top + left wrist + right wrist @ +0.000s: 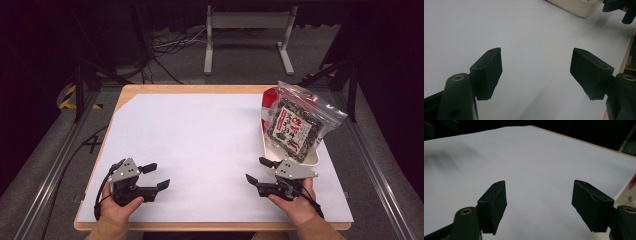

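A clear zip bag (295,122) of dark flakes with a red-and-white label leans in a white tray (314,159) at the table's right side, with something red (269,97) behind it. My left gripper (159,175) rests low near the front left, held by a hand, jaws open and pointing right. In the left gripper view my left gripper (536,65) has only white sheet between its jaws. My right gripper (255,169) sits near the front right, just in front of the tray, jaws open and pointing left. In the right gripper view my right gripper (539,197) is likewise empty.
A large white sheet (200,150) covers the wooden table (130,90). The tray's corner (576,6) and my right gripper (619,7) appear at the top of the left gripper view. Behind the table are a metal stand (247,35) and cables on dark floor.
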`<state>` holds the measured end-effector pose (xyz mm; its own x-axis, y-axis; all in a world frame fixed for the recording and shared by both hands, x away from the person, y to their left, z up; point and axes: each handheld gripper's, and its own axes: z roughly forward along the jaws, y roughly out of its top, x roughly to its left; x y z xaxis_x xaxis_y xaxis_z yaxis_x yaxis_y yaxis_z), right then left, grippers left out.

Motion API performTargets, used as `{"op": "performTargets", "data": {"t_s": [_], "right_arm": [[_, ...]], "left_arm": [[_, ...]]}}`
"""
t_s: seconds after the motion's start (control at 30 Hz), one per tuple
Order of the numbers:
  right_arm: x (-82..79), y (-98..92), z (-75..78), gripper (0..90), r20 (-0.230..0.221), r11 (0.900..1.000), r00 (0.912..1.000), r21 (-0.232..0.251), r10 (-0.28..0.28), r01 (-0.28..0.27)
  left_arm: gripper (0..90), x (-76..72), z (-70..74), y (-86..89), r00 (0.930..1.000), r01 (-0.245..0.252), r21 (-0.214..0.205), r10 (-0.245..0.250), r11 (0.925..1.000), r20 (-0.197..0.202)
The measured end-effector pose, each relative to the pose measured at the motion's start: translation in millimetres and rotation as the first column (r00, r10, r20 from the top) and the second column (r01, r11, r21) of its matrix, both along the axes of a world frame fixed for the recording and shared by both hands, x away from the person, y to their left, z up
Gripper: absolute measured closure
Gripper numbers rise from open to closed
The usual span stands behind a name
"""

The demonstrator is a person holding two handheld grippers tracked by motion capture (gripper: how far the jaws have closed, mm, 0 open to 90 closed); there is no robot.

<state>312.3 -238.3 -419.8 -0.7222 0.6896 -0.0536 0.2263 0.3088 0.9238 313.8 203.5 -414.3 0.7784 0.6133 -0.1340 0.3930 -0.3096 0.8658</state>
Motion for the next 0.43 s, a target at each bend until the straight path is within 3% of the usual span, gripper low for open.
{"op": "performTargets", "data": {"t_s": [0.07,0.1,0.43], "right_arm": [[1.3,1.7,-3.4,30.0,-0.052,0.9996,0.9985,0.025,0.018,-0.016],[1.5,2.2,-5.2,31.0,-0.057,0.9998,0.9983,0.011,0.014,-0.014],[1.2,3.5,-6.8,30.3,-0.052,0.9998,0.9985,0.002,0.019,-0.019]], "left_arm": [[26.4,0.3,-0.3,-0.1,1.0,-0.001,0.002,0.001,1.0,-0.003],[26.3,0.4,-0.3,-0.1,1.0,-0.002,0.002,0.002,1.0,0.0],[26.1,2.0,-1.2,1.3,1.0,-0.009,0.005,0.009,0.9999,-0.001]]}}
